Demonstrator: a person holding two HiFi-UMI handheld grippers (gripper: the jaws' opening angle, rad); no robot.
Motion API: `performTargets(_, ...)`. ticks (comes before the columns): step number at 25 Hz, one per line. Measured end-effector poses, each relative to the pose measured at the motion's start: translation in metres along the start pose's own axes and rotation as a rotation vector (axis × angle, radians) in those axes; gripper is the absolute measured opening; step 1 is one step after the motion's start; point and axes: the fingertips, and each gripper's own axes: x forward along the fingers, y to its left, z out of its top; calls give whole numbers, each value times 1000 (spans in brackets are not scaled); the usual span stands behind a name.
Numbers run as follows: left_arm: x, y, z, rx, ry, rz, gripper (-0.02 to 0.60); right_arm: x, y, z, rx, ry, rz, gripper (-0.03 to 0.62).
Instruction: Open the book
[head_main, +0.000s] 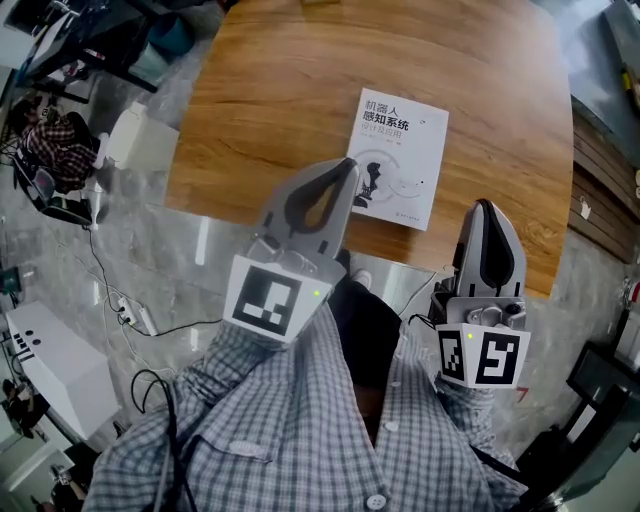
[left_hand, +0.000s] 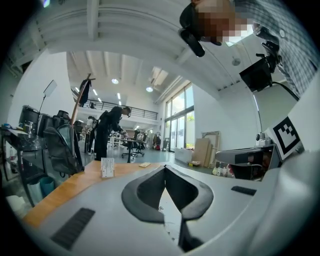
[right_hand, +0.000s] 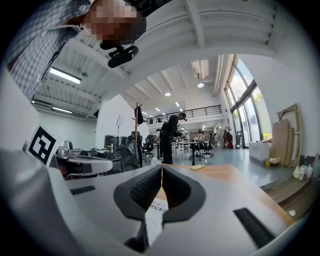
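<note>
nothing of the job is done yet: the book (head_main: 400, 160) lies shut, cover up, on the wooden surface (head_main: 270, 100), and lifting the cover and turning it over is all ahead of you. your left claw (head_main: 347, 172) is pressed together with nothing in it, its tip in the head view at the book's near left edge, though whether it touches i cannot tell; your right claw (head_main: 487, 206) is likewise pressed together and empty, off beyond the book's near right corner and apart from it.
</note>
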Motion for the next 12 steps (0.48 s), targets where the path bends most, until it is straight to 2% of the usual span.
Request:
performTargets(7,28,41,-14,-44,39,-38,9,57,-8,-11,32,33,-55,20)
performTargets(12,49,51,-35,-77,81,-106,9,76,-10,-26,12,87,-88,20)
